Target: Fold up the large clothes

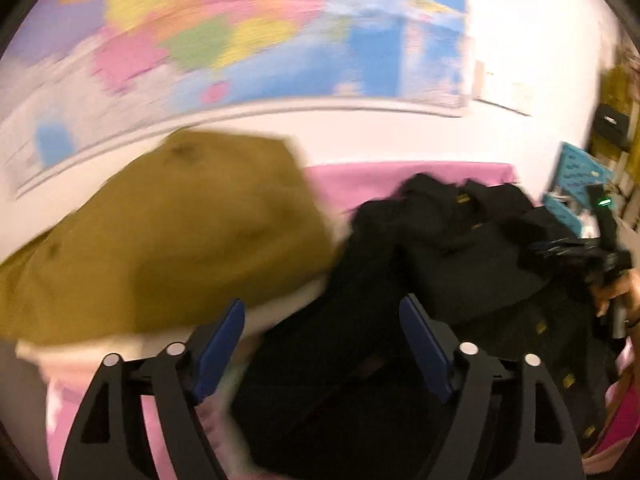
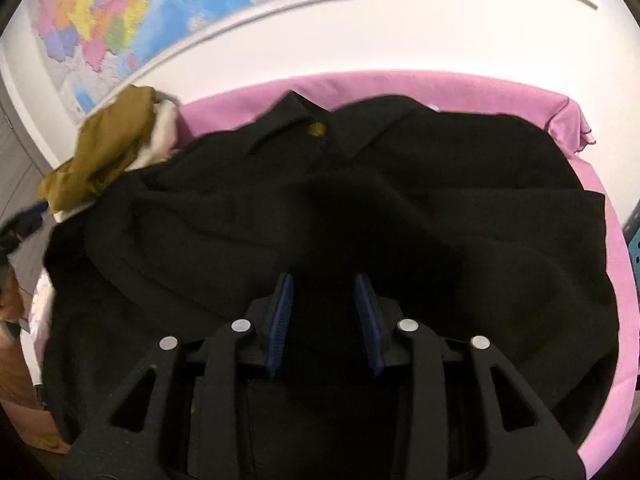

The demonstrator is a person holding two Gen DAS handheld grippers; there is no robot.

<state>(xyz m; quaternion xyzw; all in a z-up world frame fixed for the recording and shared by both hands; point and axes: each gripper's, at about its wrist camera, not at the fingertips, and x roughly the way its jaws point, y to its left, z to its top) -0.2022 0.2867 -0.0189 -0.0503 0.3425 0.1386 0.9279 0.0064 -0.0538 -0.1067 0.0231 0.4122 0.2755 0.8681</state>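
Observation:
A large black coat [image 2: 360, 208] with gold buttons lies spread over the pink-covered table [image 2: 600, 208], its collar towards the wall. My right gripper [image 2: 323, 280] hovers low over the coat's middle, jaws partly apart, with black cloth showing in the gap and the pads not pressing on it. In the left wrist view the coat [image 1: 440, 264] lies crumpled to the right. My left gripper [image 1: 322, 308] stands wide open above its left edge, nothing between the pads. At the far right of that view a hand holds the right gripper [image 1: 600, 256] by the coat.
An olive-brown garment [image 1: 168, 236] lies in a heap at the table's left, seen also as the olive-brown garment [image 2: 108, 148] over white cloth. A coloured wall map [image 2: 120, 20] hangs behind the table. A teal crate [image 1: 576, 172] and shelves stand at the right.

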